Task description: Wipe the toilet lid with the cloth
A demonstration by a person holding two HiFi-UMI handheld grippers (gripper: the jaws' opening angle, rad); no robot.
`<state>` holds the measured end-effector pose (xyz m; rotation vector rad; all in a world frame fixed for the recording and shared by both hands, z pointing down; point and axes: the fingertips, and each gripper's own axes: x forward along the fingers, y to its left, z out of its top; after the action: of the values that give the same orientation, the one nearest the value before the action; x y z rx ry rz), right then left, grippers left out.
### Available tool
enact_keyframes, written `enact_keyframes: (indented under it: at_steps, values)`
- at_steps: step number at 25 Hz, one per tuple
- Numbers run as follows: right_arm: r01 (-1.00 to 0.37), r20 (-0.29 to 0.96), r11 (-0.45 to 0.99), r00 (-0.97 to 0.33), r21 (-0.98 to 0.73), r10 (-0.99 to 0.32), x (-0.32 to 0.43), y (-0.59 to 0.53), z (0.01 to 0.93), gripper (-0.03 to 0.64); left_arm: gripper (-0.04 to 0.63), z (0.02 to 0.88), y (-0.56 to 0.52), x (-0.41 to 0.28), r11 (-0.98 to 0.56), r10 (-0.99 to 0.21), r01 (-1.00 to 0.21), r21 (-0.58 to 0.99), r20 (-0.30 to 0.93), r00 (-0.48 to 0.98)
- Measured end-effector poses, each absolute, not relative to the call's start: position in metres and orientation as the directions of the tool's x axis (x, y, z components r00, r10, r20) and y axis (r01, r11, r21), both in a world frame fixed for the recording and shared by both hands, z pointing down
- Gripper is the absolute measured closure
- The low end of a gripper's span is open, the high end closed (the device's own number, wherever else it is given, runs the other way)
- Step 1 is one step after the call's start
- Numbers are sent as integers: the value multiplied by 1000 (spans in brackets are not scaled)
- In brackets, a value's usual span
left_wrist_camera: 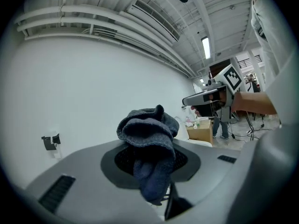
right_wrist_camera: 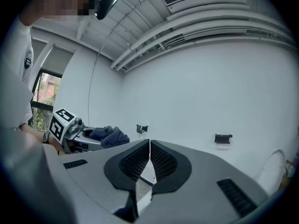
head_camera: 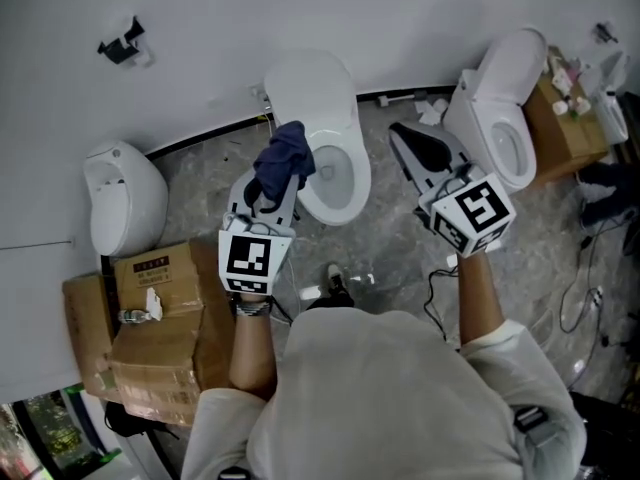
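One cloth (head_camera: 285,150), two tongs (head_camera: 281,182) (head_camera: 404,138)

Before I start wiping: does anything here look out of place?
Nothing damaged, but crumpled white litter lies between the middle toilet and the right toilet; a white scrap lies near the person's shoe.

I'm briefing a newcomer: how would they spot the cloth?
Start at the middle white toilet along the wall. At its bowl's left edge in the head view, the left claw is shut on the cloth. It is the only dark blue, crumpled thing among white fixtures and cardboard boxes.
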<state>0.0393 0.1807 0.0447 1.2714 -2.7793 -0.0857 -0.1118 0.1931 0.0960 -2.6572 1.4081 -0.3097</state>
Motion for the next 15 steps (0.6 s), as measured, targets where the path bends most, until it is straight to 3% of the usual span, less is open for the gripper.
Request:
enact_keyframes:
  at_steps: [15]
  values:
    - [-795, 99, 604, -598, 56, -796, 36, 68, 83, 588, 489, 130, 66, -128, -598, -801, -786, -159, 170, 574]
